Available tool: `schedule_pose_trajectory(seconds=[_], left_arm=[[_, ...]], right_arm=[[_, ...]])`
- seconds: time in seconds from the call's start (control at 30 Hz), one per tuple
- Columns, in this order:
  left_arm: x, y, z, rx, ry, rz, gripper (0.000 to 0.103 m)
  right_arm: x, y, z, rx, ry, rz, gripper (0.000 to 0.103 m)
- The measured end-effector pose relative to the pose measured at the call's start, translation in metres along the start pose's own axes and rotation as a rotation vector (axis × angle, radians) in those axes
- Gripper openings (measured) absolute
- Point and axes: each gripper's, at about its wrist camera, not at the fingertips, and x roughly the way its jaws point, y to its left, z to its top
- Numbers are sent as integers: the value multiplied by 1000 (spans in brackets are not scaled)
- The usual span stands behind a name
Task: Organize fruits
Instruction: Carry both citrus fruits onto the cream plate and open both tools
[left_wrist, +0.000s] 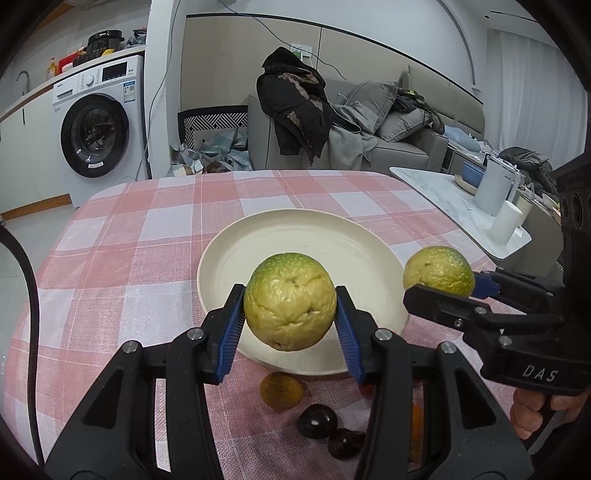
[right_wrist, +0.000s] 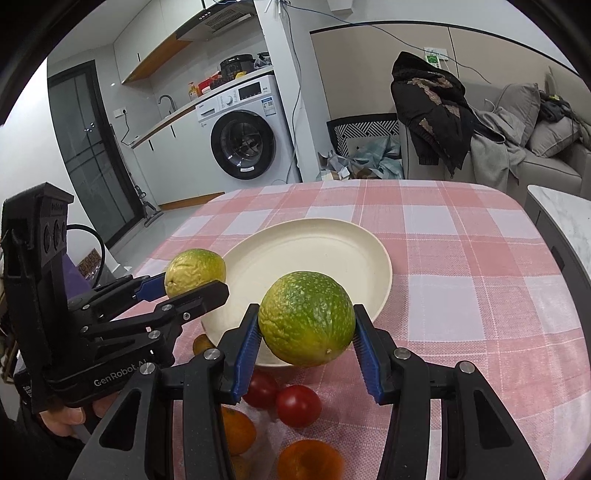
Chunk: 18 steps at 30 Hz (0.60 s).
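My left gripper (left_wrist: 290, 321) is shut on a wrinkled yellow-green fruit (left_wrist: 290, 306) and holds it above the near rim of a cream plate (left_wrist: 332, 240). My right gripper (right_wrist: 306, 332) is shut on a greener fruit (right_wrist: 306, 317) above the plate's (right_wrist: 332, 251) near edge. Each gripper shows in the other's view: the right one (left_wrist: 443, 288) with its fruit (left_wrist: 437, 269), the left one (right_wrist: 188, 286) with its fruit (right_wrist: 195, 271). The plate holds nothing.
On the pink checked tablecloth (left_wrist: 129, 258) near me lie a small brown fruit (left_wrist: 281, 391), two dark plums (left_wrist: 317, 421), two tomatoes (right_wrist: 298, 405) and oranges (right_wrist: 310, 459). A marble side table (left_wrist: 443, 199) stands to the right, a sofa behind.
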Motion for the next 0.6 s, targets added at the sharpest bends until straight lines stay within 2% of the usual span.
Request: schedule_pose_trajectory(seconds=[0.6], left_arm=[[30,2,-4,11,61,14,44]], right_arm=[[32,1,-1,-9,52,-20,49]])
